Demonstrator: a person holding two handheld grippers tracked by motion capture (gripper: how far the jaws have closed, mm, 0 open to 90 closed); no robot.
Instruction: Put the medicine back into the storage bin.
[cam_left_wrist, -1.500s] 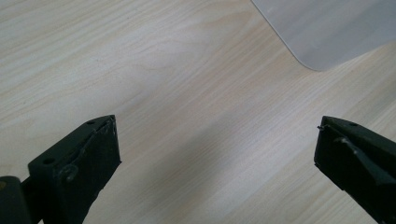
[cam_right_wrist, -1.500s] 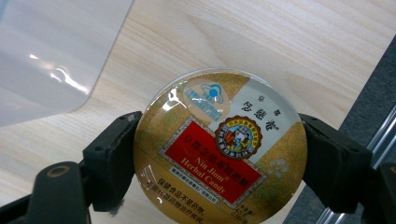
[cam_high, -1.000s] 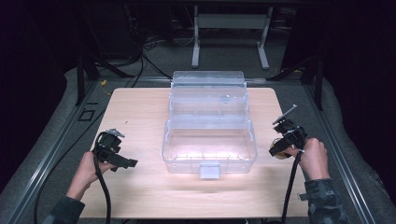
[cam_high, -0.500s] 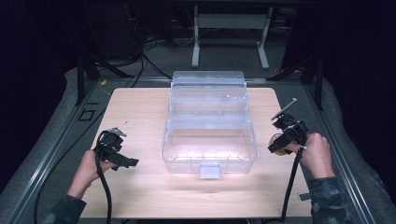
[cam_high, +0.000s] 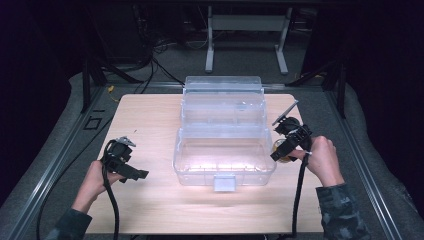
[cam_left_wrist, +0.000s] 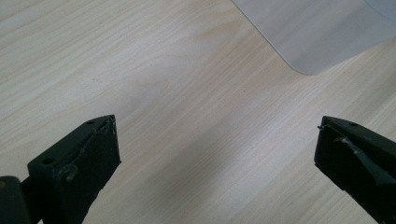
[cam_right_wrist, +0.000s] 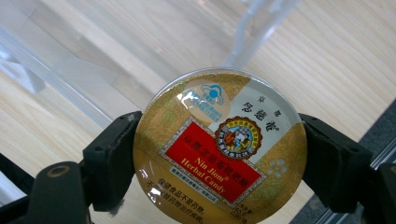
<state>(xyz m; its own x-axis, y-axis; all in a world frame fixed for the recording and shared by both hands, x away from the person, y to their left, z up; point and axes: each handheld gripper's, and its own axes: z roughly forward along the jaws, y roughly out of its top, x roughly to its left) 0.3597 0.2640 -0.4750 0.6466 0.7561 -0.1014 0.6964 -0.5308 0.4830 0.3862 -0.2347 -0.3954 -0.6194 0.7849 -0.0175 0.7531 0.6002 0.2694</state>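
Black claws (cam_high: 286, 150), trailing cables, camouflage sleeves (cam_high: 340, 212)

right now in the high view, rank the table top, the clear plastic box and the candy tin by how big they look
1. table top, largest.
2. clear plastic box.
3. candy tin, smallest, though the right gripper partly hides it.

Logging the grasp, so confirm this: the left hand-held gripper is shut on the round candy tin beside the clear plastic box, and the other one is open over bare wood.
Wrong side. The right hand-held gripper is shut on the candy tin, as the right gripper view shows, beside the clear plastic box. The left hand-held gripper is the one open over bare wood.
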